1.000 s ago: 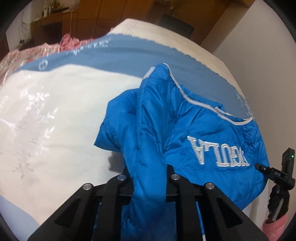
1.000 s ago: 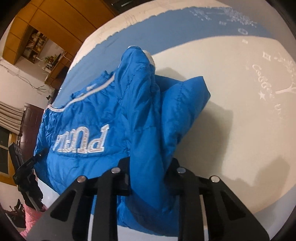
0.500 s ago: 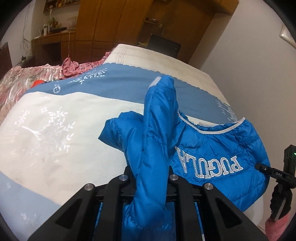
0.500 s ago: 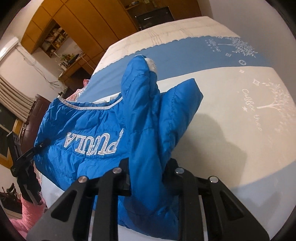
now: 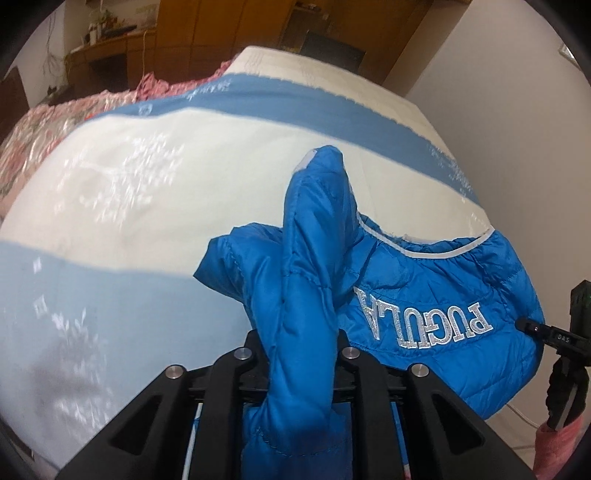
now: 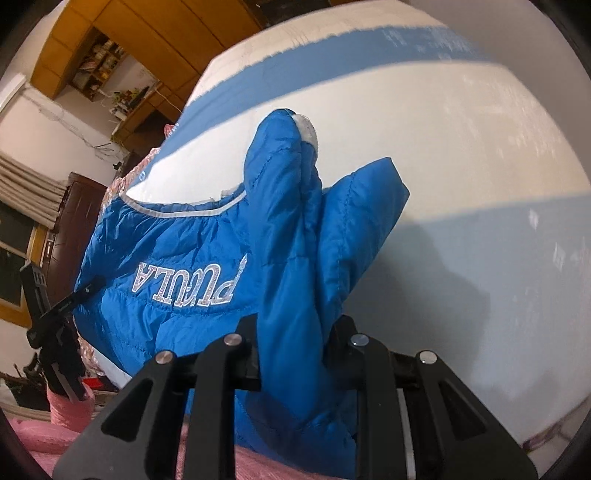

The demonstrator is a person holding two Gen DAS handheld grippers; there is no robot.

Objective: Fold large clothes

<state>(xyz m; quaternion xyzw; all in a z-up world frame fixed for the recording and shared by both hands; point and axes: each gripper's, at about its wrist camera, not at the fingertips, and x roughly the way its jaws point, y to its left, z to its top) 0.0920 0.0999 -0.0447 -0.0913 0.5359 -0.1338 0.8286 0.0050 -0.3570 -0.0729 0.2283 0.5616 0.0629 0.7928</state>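
Note:
A bright blue quilted jacket [image 5: 436, 295] with silver lettering and a white-trimmed edge hangs stretched between my two grippers over the near part of the bed. My left gripper [image 5: 301, 354] is shut on a bunched fold of it, which stands up between the fingers. My right gripper [image 6: 291, 343] is shut on another bunched fold of the jacket [image 6: 177, 251]. Each gripper shows at the edge of the other's view: the right one in the left wrist view [image 5: 565, 343], the left one in the right wrist view [image 6: 51, 317]. The fingertips are hidden by fabric.
The bed [image 5: 155, 192] has a white and blue striped cover with pale prints. A pink floral quilt [image 5: 55, 125] lies at its far left. Wooden cabinets [image 5: 207, 26] and a dark screen [image 5: 332, 51] stand behind. A wall [image 5: 509, 92] runs along the right side.
Both grippers have carried the jacket back toward the near edge of the bed and lowered a little. The fold in each gripper stays held.

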